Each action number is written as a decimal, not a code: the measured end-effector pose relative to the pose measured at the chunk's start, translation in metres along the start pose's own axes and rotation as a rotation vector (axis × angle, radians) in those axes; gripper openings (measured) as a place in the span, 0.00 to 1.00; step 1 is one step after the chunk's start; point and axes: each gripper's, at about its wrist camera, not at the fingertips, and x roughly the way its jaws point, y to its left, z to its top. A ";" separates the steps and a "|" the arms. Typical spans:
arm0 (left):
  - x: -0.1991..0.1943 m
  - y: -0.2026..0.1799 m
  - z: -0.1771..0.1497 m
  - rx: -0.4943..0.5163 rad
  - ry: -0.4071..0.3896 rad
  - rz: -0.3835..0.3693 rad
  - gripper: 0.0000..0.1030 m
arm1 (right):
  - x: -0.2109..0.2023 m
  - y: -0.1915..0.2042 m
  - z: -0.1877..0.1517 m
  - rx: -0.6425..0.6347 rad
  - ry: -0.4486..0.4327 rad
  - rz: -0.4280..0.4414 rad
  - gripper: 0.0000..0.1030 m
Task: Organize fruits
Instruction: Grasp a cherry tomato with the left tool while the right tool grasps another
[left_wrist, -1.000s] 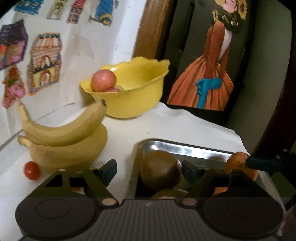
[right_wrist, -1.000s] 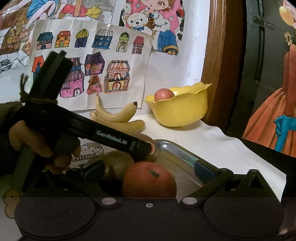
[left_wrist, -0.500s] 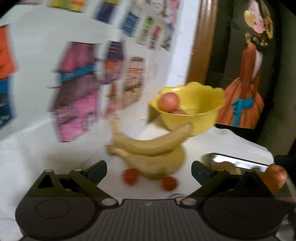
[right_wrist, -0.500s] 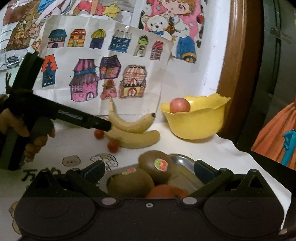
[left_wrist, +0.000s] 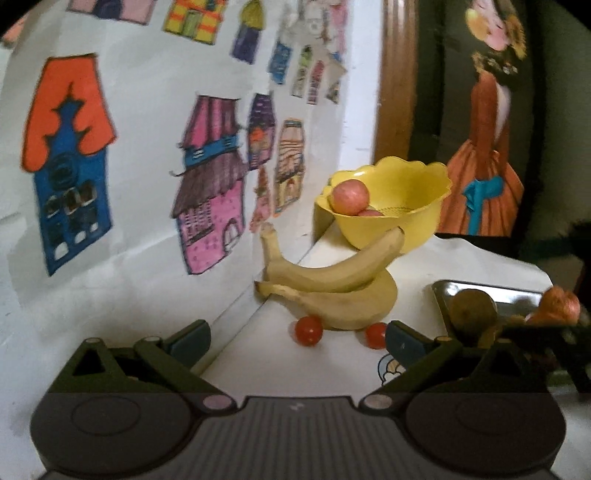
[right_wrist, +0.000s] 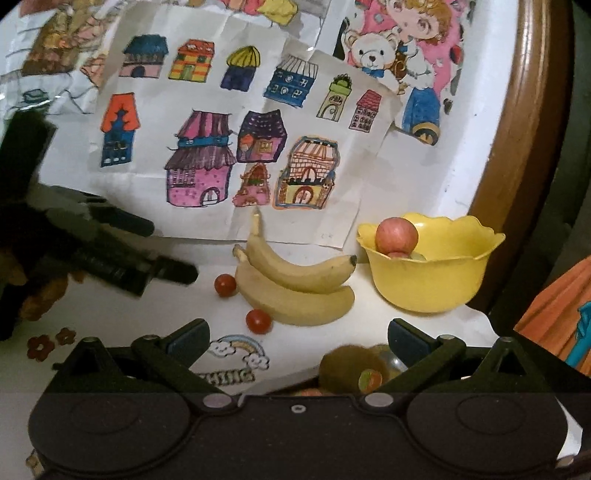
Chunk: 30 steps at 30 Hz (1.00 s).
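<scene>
Two bananas (left_wrist: 332, 291) (right_wrist: 295, 288) lie on the white table by the wall. Two cherry tomatoes (left_wrist: 308, 329) (right_wrist: 258, 321) sit in front of them. A yellow bowl (left_wrist: 406, 221) (right_wrist: 432, 280) with an apple (left_wrist: 349, 197) (right_wrist: 396, 234) stands behind. My left gripper (left_wrist: 295, 338) is open, and one tomato lies just beyond its gap. My right gripper (right_wrist: 295, 338) is open above a kiwi (right_wrist: 351, 369), without touching it. The kiwi (left_wrist: 474, 310) and an orange (left_wrist: 557, 306) rest in a metal tray (left_wrist: 480, 288).
Drawings of houses (right_wrist: 221, 147) cover the wall right behind the fruit. A dark wooden frame (right_wrist: 517, 129) and a painted panel (left_wrist: 484, 166) stand beyond the bowl. In the right wrist view a hand (right_wrist: 40, 295) holds the left gripper's body (right_wrist: 110, 251) at the left.
My left gripper has swung left from over the tray to face the tomatoes and bananas. My right gripper has pulled back, so the tray fruit sits low in its view.
</scene>
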 end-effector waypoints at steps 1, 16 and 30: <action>0.001 -0.001 -0.001 0.011 -0.002 -0.011 0.99 | 0.006 -0.003 0.004 0.002 0.011 0.007 0.99; 0.016 -0.006 -0.007 0.107 0.065 0.042 0.95 | 0.082 -0.012 0.012 0.059 0.189 0.171 0.80; 0.042 -0.006 0.002 0.091 0.114 0.001 0.68 | 0.116 0.002 0.016 0.006 0.267 0.226 0.46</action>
